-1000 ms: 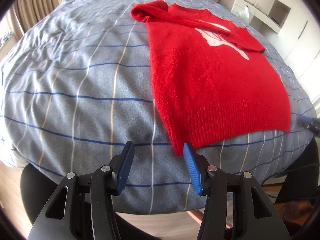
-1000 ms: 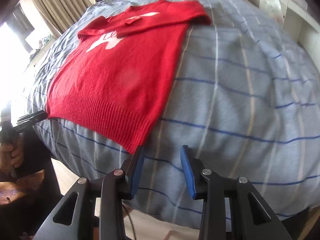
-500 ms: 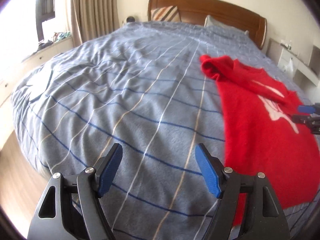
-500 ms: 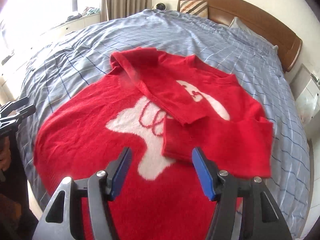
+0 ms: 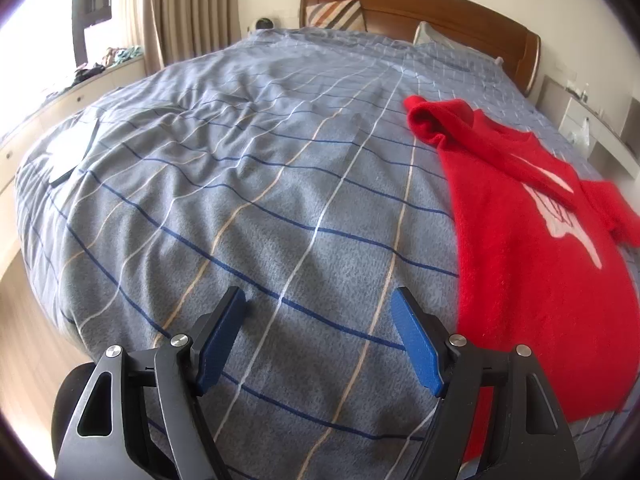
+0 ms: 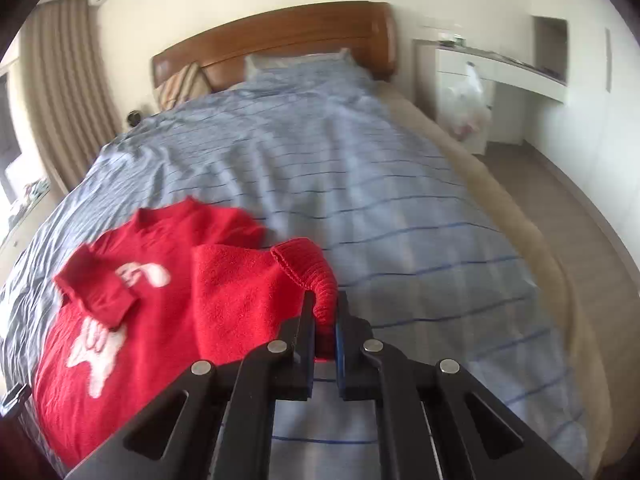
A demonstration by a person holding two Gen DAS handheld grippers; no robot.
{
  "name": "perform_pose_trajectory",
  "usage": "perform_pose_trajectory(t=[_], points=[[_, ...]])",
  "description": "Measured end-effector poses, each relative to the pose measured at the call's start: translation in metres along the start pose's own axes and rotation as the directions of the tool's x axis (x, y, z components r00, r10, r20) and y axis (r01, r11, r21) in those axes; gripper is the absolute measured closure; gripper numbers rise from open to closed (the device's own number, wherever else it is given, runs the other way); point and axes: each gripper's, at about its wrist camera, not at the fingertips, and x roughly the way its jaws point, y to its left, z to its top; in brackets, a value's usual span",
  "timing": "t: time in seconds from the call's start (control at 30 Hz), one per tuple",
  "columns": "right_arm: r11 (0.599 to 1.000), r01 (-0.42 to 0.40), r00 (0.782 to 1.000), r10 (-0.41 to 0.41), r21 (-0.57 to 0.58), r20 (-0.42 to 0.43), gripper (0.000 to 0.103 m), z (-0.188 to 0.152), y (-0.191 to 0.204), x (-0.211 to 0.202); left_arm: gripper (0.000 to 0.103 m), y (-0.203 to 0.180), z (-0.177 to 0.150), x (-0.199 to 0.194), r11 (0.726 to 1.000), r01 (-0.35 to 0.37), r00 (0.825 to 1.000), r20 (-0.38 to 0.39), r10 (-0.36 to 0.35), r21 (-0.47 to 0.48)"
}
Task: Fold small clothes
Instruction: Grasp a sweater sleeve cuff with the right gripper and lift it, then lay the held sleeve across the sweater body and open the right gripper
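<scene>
Now right claw [image 6: 322, 312], spread over the sweater [image 6: 168, 304] moments ago, clamps its ribbed cuff [image 6: 308, 268]; left claw [image 5: 318, 334] released; sleeve fold can start.

A: Any readable text, labels, brands or numbers?
B: None. The red sweater [image 6: 224, 292] carried only a white figure with red scribble lines [image 5: 560, 216], no letters I could make out.
A: Anything on the furniture?
B: Too small and blurred.

The right gripper [image 6: 323, 312], open above the red knitted sweater [image 6: 168, 300] half a second ago, has now clamped its ribbed sleeve cuff [image 6: 308, 266].
</scene>
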Motion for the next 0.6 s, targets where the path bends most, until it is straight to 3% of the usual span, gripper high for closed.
perform_pose_trajectory(t=[0.1, 0.2, 0.5, 0.6], points=[[0.992, 0.067, 0.997, -0.063, 0.104, -0.042, 0.096, -0.01, -0.062, -0.002, 0.026, -0.002, -0.001, 0.002, 1.0, -0.016, 1.0, -0.004, 0.016, 0.012], [0.976, 0.082, 0.995, -0.066, 0.204, -0.081, 0.096, -0.022, -0.108, 0.002, 0.026, -0.003, -0.002, 0.004, 0.999, -0.029, 0.999, -0.012, 0.03, 0.018], [0.927, 0.107, 0.982, -0.042, 0.359, -0.184, 0.096, -0.06, -0.152, 0.023, 0.026, 0.001, -0.004, 0.007, 0.999, -0.046, 0.999, -0.025, 0.046, 0.016], [0.905, 0.067, 0.98, 0.019, 0.42, -0.196, 0.096, -0.072, -0.165, 0.032, 0.026, 0.001, -0.004, 0.007, 0.999, -0.047, 0.999, -0.024, 0.048, 0.022]])
